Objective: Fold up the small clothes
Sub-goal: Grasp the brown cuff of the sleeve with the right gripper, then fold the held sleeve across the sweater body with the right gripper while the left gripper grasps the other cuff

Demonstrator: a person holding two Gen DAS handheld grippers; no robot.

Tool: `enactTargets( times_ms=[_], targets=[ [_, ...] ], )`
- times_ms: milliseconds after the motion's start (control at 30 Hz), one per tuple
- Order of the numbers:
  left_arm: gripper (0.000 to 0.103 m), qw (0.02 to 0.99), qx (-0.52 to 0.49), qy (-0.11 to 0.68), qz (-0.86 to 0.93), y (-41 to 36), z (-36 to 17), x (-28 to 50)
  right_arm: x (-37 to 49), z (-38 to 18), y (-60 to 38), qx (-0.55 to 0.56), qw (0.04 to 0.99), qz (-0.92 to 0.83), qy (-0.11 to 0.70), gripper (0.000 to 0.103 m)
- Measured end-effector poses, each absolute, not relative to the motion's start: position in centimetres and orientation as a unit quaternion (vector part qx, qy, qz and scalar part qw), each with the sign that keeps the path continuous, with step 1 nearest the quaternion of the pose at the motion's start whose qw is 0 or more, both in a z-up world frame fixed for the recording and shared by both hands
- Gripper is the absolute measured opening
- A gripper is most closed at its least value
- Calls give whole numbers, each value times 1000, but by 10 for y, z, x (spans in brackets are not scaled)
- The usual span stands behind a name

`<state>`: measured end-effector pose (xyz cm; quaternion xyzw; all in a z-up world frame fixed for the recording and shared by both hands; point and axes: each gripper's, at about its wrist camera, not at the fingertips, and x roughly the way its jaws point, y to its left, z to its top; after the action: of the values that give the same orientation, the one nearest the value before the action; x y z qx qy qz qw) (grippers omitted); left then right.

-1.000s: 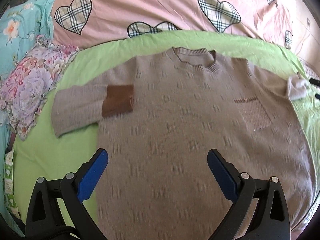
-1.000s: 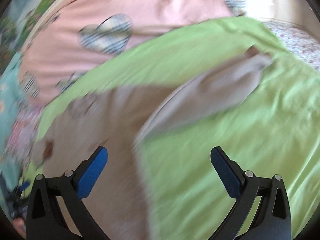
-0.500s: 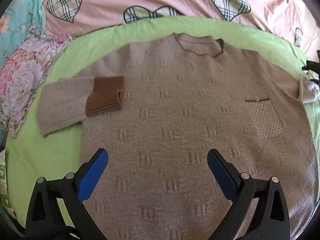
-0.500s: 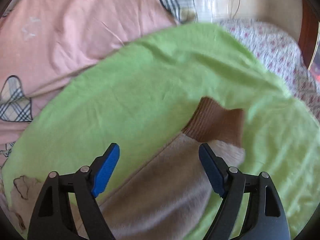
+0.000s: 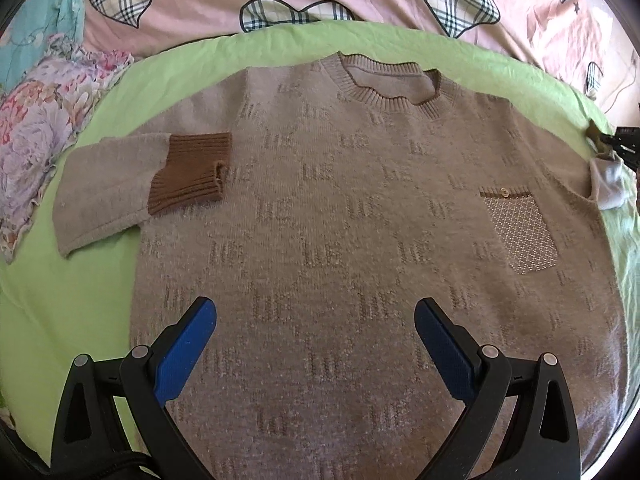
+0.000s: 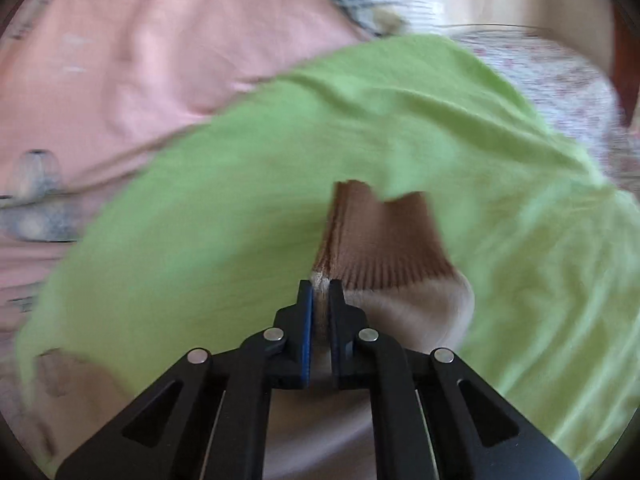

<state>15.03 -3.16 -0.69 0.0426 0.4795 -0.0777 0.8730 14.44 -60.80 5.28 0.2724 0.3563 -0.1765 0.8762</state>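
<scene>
The sweater (image 5: 340,240) lies flat and face-up on the green sheet (image 5: 80,300) of the bed, its neckline (image 5: 390,88) toward 12 o'clock in the left wrist view, so that both sides can be brought in over the chest. The sleeve at 9 o'clock is already doubled back on itself, its brown cuff (image 5: 188,174) resting on the edge of the body: judged from this, one sleeve fold is done and the other remains.

Your left claw (image 5: 316,344) hangs over the lower body of the sweater with its blue pads (image 5: 186,352) spread wide and nothing between them; it appears to be waiting, perhaps placed there to pin the fabric if needed.

Your right claw (image 6: 320,292) is closed narrow on the second sleeve (image 6: 408,304), pinching the pale knit just below its brown cuff (image 6: 380,236), which fans out beyond the tips toward 12 o'clock in the right wrist view. Gripping close to the cuff gives you control of the sleeve's free end, so the whole length should follow when carried across. In the left wrist view that claw (image 5: 624,144) shows at 3 o'clock, at the sweater's far edge.

The next move probably calls for drawing this sleeve toward the chest pocket (image 5: 520,236) without dragging the body out of square
</scene>
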Motion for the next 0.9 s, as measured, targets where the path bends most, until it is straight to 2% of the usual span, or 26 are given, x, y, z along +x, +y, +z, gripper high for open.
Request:
enactTargets(
  times_ms=[200, 367, 500, 800, 900],
  targets=[
    [100, 876, 21, 475, -80, -20, -1, 145, 163, 80, -486, 254, 902, -9, 349, 8],
    [100, 877, -16, 473, -86, -1, 2, 142, 178, 84, -370, 268, 887, 131, 352, 8],
    [100, 874, -48, 474, -95, 15, 3, 142, 195, 72, -274, 267, 863, 218, 369, 8],
    [100, 860, -112, 483, -123, 46, -8, 153, 217, 34, -152, 278, 802, 322, 420, 8],
    [100, 852, -132, 486, -141, 49, -14, 164, 216, 24, -134, 268, 795, 319, 441, 17]
  ],
)
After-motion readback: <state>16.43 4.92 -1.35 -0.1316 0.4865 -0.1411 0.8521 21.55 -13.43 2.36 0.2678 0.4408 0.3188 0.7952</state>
